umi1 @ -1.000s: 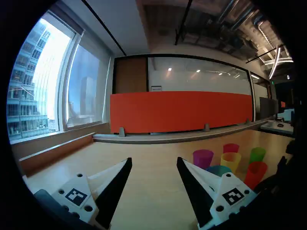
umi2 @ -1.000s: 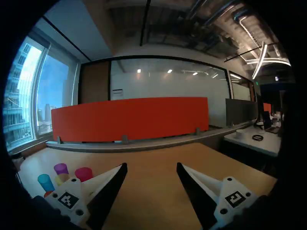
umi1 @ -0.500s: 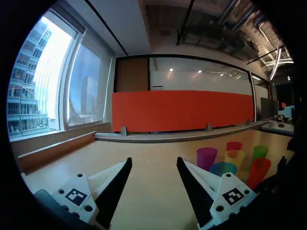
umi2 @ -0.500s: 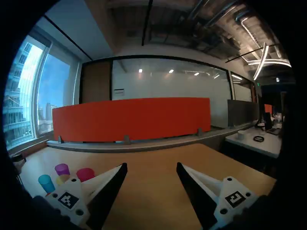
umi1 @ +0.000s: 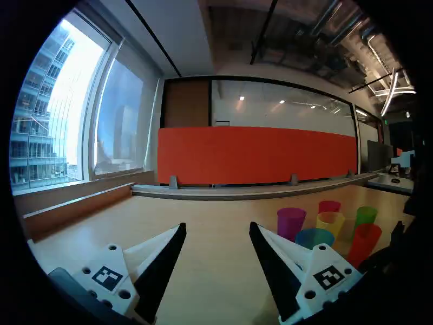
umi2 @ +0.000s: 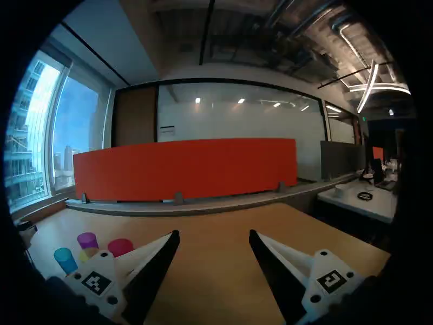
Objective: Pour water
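Nearby, cups point(umi1: 330, 222), right of parted left tongs point(umi1: 216, 225)

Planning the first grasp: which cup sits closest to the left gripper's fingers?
The blue cup, partly hidden behind the left gripper; the purple cup and yellow cup stand farther back.

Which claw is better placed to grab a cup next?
Left, probably. The left claw and right claw are both open and empty, but the cups look large and close beside the left one, blue cup nearest; in the right gripper view they look smaller and off-side.
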A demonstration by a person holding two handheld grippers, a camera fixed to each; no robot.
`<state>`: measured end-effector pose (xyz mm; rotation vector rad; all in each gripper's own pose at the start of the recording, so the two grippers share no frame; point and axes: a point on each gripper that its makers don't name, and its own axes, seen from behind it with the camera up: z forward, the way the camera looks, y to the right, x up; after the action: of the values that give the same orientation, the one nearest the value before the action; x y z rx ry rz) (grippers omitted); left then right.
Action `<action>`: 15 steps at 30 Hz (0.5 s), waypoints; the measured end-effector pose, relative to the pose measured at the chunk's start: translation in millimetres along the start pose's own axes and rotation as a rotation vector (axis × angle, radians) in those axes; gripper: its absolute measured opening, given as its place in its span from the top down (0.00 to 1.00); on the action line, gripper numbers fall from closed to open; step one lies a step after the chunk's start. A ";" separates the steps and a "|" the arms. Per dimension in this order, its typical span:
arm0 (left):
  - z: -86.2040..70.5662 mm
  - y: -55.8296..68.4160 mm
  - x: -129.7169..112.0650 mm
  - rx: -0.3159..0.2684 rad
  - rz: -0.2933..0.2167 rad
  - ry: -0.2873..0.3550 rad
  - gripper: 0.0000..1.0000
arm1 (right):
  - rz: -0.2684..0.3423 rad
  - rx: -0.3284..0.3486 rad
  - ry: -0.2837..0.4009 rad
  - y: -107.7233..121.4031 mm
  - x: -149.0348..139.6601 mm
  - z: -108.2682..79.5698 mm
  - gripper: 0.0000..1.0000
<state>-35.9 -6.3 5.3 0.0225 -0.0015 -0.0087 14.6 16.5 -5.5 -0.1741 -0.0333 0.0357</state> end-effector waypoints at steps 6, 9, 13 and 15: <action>-0.2 2.9 -0.6 -0.008 0.002 0.001 0.14 | 0.007 -0.001 0.002 1.5 1.4 -0.9 0.01; -0.7 3.5 -1.0 -0.011 0.004 -0.001 0.14 | 0.002 0.001 0.005 0.9 3.4 -1.8 0.01; -0.4 3.5 -0.5 -0.011 0.005 -0.001 0.14 | -0.001 0.006 0.013 -0.1 6.0 -2.8 0.01; -0.5 3.2 0.0 -0.011 0.006 -0.001 0.14 | -0.001 0.009 0.018 -0.1 7.2 -3.1 0.01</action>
<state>-35.9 -3.0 5.0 0.0118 -0.0027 -0.0032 21.9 16.1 -8.4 -0.1650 -0.0158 0.0335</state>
